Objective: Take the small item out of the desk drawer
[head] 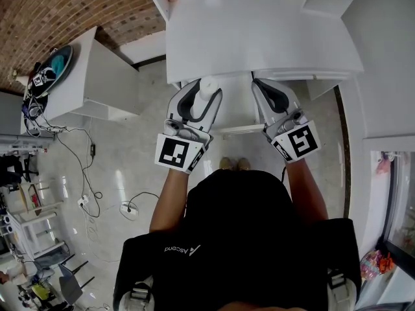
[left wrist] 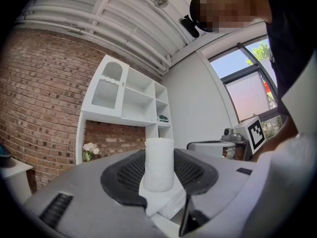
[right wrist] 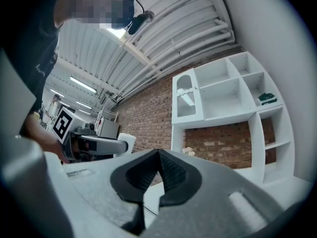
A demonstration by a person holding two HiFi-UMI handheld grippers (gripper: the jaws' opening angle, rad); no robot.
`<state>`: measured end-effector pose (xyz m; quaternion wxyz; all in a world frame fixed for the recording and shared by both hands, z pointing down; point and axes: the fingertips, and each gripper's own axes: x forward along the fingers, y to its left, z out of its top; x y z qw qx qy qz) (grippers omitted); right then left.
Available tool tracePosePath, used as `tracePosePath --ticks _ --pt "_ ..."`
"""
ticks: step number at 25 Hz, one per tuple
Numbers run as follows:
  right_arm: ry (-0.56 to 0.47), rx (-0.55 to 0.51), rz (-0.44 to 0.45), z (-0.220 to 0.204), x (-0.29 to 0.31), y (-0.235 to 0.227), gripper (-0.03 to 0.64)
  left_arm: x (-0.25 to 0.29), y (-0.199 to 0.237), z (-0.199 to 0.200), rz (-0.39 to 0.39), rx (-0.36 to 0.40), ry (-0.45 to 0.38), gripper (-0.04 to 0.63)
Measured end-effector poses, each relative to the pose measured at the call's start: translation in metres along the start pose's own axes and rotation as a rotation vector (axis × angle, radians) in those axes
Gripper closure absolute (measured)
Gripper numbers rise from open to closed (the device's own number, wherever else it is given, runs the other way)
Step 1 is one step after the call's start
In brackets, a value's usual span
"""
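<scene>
- Head view: left gripper (head: 206,96) is holding the white roll (head: 209,85) over the open drawer (head: 237,129), where nothing else is showing; removal is looking nearly done, with carrying it clear probably coming next.
- Left gripper view: jaws are clamping the roll upright.
- Right gripper view: right gripper (right wrist: 157,165) is idling, jaws together, empty.

My head camera is looking steeply down on the flat white desk top (head: 259,37) from above. Both gripper cameras are riding close behind my jaws, facing nearly level, sharing the far white open-shelved unit (right wrist: 223,100) against the red brick wall (left wrist: 44,93).
</scene>
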<state>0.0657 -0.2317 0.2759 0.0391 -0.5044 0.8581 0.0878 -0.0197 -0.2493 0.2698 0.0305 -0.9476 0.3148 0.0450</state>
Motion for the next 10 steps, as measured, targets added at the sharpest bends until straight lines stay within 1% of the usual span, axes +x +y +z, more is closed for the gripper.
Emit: tracePosePath --ticks 10 --pt "0.005 -0.007 -0.012 -0.0015 -0.0028 -0.0073 0.617 0.0042 -0.0032 -0.0018 -0.015 0.003 0.001 0.423"
